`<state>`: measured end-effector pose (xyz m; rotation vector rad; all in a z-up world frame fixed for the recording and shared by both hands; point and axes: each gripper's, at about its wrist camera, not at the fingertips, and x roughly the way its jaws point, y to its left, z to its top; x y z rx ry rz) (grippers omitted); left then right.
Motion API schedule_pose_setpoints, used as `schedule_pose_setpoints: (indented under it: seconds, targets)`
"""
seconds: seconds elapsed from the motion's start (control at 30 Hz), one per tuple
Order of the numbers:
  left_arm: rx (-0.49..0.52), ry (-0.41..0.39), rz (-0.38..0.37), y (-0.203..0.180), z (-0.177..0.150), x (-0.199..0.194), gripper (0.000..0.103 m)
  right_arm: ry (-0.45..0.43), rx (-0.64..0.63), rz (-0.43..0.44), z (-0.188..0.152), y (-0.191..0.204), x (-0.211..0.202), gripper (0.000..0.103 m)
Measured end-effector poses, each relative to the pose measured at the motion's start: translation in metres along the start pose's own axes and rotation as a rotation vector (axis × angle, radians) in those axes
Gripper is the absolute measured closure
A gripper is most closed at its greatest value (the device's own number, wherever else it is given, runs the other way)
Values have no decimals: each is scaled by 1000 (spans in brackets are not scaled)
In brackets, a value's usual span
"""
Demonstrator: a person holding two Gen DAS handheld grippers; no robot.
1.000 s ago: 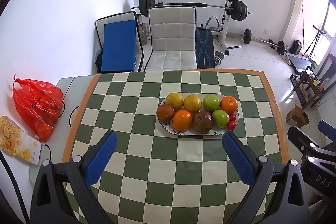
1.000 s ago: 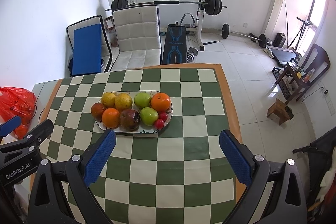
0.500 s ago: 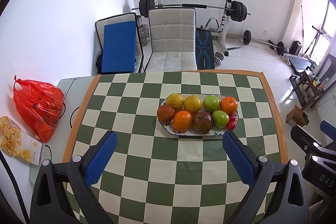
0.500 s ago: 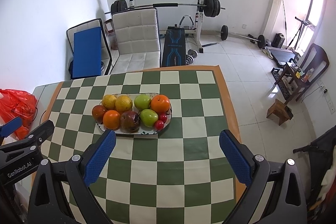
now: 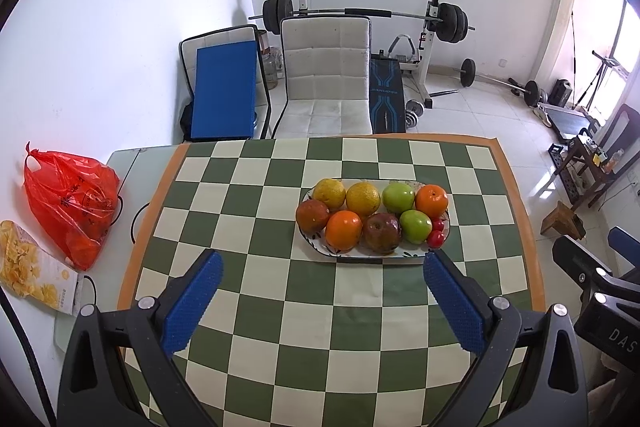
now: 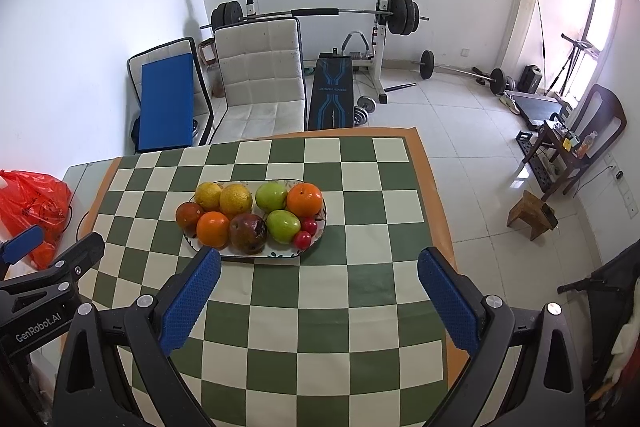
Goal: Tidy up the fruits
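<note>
Fruits piled on an oval plate (image 5: 416, 255), sitting centre frame in the left wrist view, left of centre in the right wrist view (image 6: 276, 255). Back row on the plate: two yellow citrus (image 5: 329, 193) (image 5: 363, 199), a green apple (image 5: 398, 197), an orange (image 5: 431, 200). Front row: a dark red fruit (image 5: 312, 215), a second orange (image 5: 343, 230), a mottled red-brown fruit (image 5: 382, 233), another green apple (image 5: 415, 225), and two small red fruits (image 5: 436, 238) tucked at the plate's right end. All packed tight, touching their neighbours.

Left gripper (image 5: 322, 299) low in frame, blue pads spread wide apart, nothing between them, hovering over the green-and-cream checkered cloth (image 5: 256, 211) short of the plate's near rim. No contact with plate or fruit.

Right gripper (image 6: 319, 293) same story: fingers (image 6: 192, 299) splayed wide, empty, poised above the cloth, left pad tip overlapping the plate's near edge in the picture; contact there impossible to judge.

Each gripper peeking into the other's view: left one at the lower left edge of the right wrist view, right one at the lower right edge of the left wrist view.

Red plastic bag (image 5: 70, 203) at far left on the bare table edge (image 5: 132, 159), a snack packet (image 5: 28, 267) just below it. White chair (image 5: 325, 79) behind the table, upper centre.
</note>
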<state>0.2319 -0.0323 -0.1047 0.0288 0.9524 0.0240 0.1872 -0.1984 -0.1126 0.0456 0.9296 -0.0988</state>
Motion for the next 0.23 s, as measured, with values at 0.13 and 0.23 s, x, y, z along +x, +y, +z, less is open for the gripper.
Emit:
schedule_pose_setpoints:
  seconds: [0.13,0.23]
  targets:
    - [2,-10,-6,-3,2,-4,0,0,1,-1,-1,-2,-3,2]
    - [2,-15,-9,-5,2,-6,0,-1,1,-1,1,-2,-5,2]
